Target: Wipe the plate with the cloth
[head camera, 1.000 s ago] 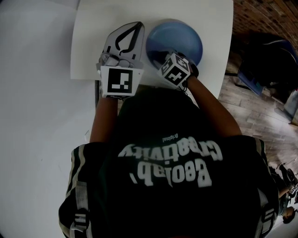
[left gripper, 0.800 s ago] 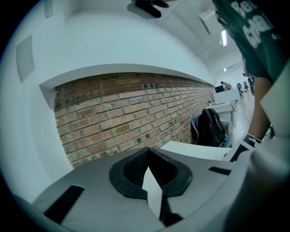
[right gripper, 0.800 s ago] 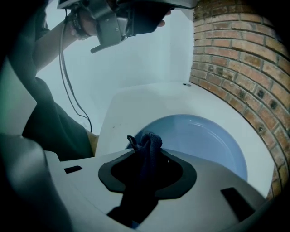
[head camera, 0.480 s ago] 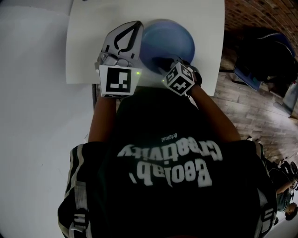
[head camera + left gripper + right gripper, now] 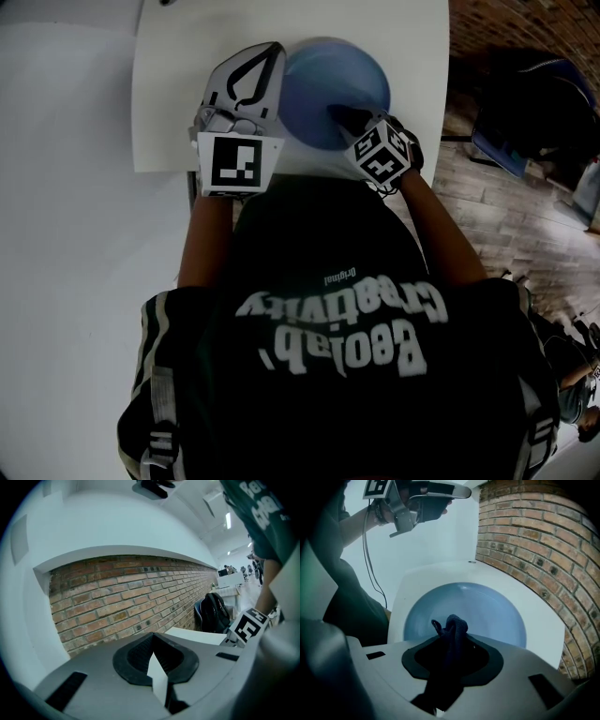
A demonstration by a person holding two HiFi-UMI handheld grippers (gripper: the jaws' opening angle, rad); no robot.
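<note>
Blue plate point(image 5: 323, 80) seen lying on white tabletop point(image 5: 187, 94), close to edge nearest person. Dark cloth point(image 5: 452, 632) pinched between closed jaws of right gripper point(image 5: 452, 644), bunched end held over near part of plate; contact cannot be judged. Left gripper point(image 5: 274, 52) held just left of plate, jaws closed tip to tip, nothing gripped.

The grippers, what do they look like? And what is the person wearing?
Both the left gripper and right gripper are pale grey, with black pads on pointed jaws. Each carries a cube with black-and-white square markers. A thin dark cable hangs from the left one. The person wears a dark short-sleeved T-shirt with white lettering.
</note>
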